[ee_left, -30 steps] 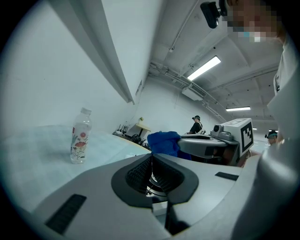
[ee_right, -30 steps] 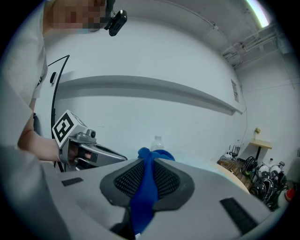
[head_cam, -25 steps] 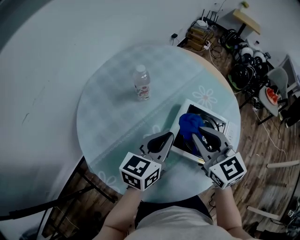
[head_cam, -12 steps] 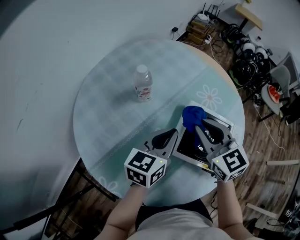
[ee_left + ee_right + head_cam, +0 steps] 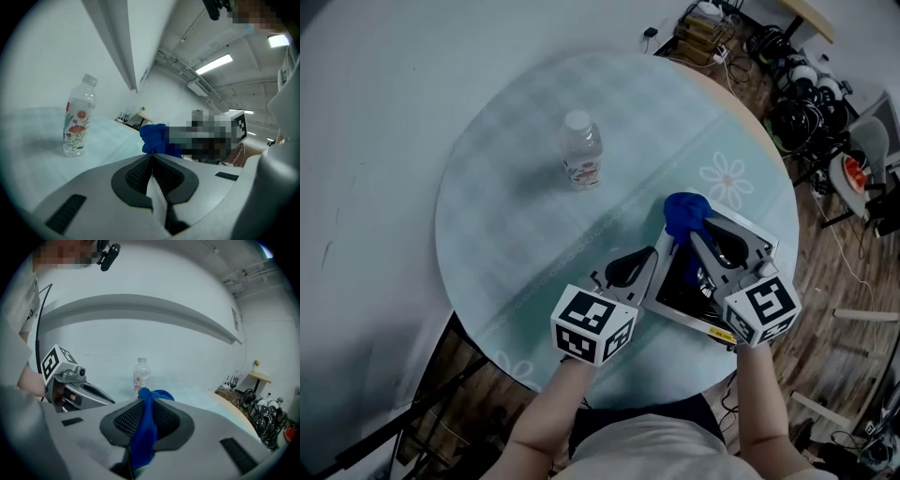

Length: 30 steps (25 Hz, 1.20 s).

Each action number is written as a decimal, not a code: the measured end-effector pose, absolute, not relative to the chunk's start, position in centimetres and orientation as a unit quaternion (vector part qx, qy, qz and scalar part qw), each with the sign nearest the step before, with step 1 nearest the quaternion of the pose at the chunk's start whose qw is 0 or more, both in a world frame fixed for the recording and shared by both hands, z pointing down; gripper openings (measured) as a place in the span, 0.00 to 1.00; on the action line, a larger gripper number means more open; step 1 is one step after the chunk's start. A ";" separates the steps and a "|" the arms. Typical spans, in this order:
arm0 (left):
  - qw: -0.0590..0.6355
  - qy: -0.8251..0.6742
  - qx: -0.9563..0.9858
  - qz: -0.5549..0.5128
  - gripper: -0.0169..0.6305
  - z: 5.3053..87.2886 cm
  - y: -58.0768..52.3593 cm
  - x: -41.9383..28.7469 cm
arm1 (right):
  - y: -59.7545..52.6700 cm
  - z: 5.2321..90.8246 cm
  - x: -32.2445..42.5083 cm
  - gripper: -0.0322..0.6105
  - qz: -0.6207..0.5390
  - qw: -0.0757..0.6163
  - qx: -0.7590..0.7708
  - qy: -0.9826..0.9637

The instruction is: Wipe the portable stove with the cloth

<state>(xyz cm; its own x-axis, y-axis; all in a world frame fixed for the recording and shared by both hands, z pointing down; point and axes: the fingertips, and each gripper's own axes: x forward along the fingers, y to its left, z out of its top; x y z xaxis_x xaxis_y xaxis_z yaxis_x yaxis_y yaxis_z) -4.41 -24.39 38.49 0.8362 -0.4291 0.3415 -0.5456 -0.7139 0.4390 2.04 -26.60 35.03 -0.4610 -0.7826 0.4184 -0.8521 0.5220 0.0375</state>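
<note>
Over the half-hidden stove [image 5: 675,286], right tool [image 5: 694,236] clamps the cloth [image 5: 682,214]; left tool [image 5: 652,256] closed.

A round table [image 5: 516,216] carries a water bottle [image 5: 581,155] and portable stove [image 5: 675,291].

Even ceiling light; fisheye-warped edges

Blue cloth [image 5: 682,214] bunching up over the stove's far corner, white-framed black-topped stove [image 5: 673,289] sitting flat, turned cornerwise
</note>
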 end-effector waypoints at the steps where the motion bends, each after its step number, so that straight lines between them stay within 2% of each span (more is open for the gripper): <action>1: 0.273 -0.265 0.918 0.108 0.06 38.7 -24.5 -4.4 | -26.9 35.3 1.9 0.16 0.088 0.199 0.477 -0.851; 7: 0.293 -0.261 0.912 0.117 0.06 40.3 -25.0 -4.1 | -28.4 37.1 2.4 0.16 0.096 0.234 0.465 -0.848; 13: 0.305 -0.266 0.906 0.124 0.06 41.7 -25.6 -4.1 | -29.6 38.7 3.4 0.16 0.079 0.298 0.463 -0.831; 19: 0.311 -0.263 0.903 0.133 0.06 42.7 -25.6 -4.2 | -29.8 40.2 3.2 0.16 0.014 0.388 0.435 -0.812; 30: 0.315 -0.257 0.904 0.135 0.06 43.5 -25.6 -4.1 | -29.2 42.6 3.3 0.16 -0.015 0.475 0.392 -0.787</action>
